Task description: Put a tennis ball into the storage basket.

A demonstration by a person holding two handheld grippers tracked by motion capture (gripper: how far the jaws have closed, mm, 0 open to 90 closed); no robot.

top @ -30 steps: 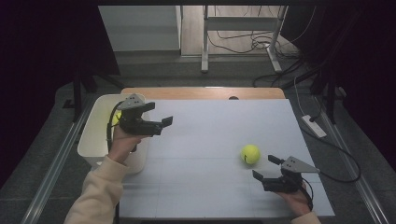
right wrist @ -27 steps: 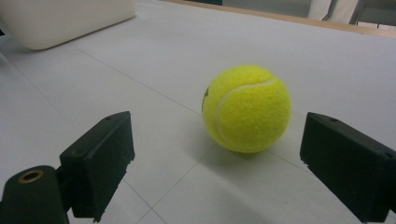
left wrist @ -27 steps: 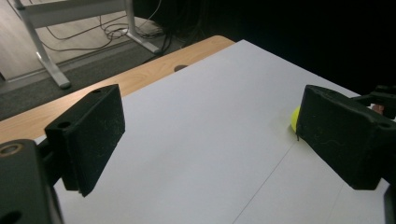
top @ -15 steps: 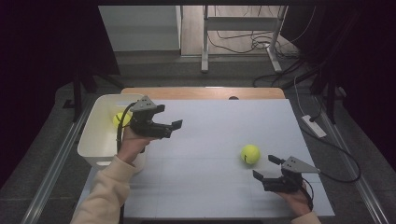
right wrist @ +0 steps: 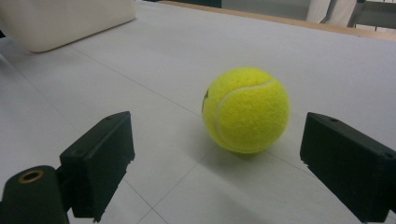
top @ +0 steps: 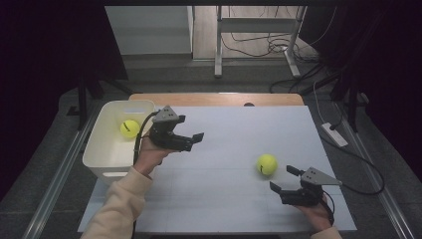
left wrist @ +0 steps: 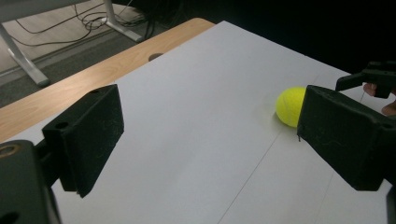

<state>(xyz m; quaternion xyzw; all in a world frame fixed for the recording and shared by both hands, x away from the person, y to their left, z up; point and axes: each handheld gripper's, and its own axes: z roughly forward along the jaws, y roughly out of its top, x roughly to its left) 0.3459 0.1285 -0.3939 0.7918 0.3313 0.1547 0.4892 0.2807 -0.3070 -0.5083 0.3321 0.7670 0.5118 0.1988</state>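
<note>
Two yellow tennis balls are here. One tennis ball [top: 130, 128] lies inside the white bin [top: 102, 159] at the table's left edge. The other ball [top: 266, 164] [left wrist: 290, 106] [right wrist: 245, 109] rests on the white table mat, right of centre. My left gripper [top: 193, 141] [left wrist: 210, 112] hovers just right of the bin, open and empty, pointing toward the ball on the mat. My right gripper [top: 282, 178] [right wrist: 217, 128] sits low near the front right, open, with that ball a short way beyond its jaws and not touching them.
The white mat [top: 224, 199] covers most of the table, and a strip of wood [top: 214, 98] shows along the far edge. The bin's wall [right wrist: 60, 18] stands at the far left in the right gripper view. Cables and desk legs lie on the floor behind.
My left gripper has moved right, from above the bin to over the mat beside it, leaving the ball in the bin uncovered. The right gripper and the ball on the mat have stayed put.
</note>
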